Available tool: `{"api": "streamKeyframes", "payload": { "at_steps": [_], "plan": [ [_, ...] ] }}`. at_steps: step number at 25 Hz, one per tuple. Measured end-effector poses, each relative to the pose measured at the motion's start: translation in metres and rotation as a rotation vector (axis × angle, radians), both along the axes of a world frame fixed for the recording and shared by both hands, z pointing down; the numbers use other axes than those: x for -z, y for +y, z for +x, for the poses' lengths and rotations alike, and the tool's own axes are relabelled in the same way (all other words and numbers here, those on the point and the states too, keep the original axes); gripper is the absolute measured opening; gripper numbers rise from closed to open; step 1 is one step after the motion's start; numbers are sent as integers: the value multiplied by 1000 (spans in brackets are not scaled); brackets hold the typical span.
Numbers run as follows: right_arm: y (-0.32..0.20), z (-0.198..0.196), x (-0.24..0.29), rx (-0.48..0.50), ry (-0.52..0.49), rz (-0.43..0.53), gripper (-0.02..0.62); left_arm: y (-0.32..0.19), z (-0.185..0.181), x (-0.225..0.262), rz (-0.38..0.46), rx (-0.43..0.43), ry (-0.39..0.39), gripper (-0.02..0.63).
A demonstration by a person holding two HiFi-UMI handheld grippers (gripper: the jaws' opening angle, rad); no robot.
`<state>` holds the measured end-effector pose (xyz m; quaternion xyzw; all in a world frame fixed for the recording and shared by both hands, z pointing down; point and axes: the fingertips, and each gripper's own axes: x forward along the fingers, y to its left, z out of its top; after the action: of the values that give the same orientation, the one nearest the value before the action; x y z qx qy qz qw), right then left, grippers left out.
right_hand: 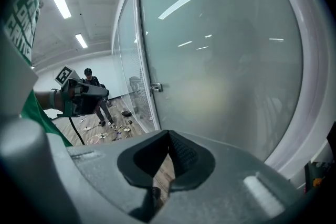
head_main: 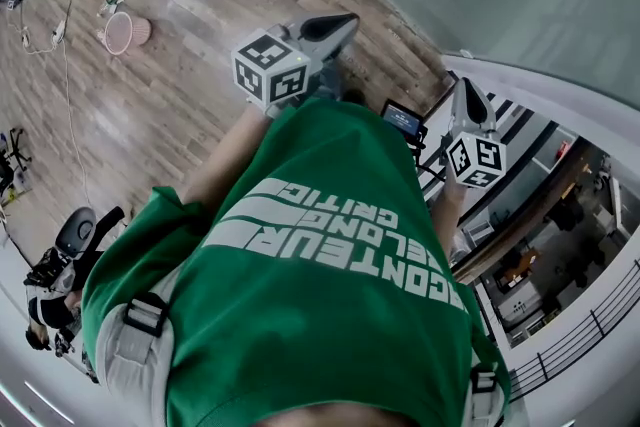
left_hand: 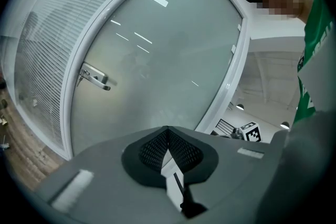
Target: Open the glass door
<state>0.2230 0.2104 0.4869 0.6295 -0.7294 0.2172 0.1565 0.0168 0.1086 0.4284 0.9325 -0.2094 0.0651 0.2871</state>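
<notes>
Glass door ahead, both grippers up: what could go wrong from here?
The left gripper and right gripper are both shut with nothing between the jaws, so neither can take the handle until one opens. The handle is slim against the glass door; a missed reach could strike the pane.

- Ahead of our left gripper's (left_hand: 168, 129) jaws we see a frosted grey-green glass door (left_hand: 157, 55) with a white frame (left_hand: 232, 76).
- Our grey right gripper (right_hand: 169, 135) has black ribbed pads (right_hand: 182, 155).
- Behind the jaws is our green shirt (head_main: 330, 255), lettered in white.
</notes>
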Motion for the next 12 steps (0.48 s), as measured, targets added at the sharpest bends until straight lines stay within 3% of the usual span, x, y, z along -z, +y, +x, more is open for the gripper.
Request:
{"api": "streamKeyframes", "payload": {
  "at_steps": [12],
  "plan": [
    [-67,-12,3,33,34,-5,-6,-64,-10,-1,-7,30,36,17]
  ]
}}
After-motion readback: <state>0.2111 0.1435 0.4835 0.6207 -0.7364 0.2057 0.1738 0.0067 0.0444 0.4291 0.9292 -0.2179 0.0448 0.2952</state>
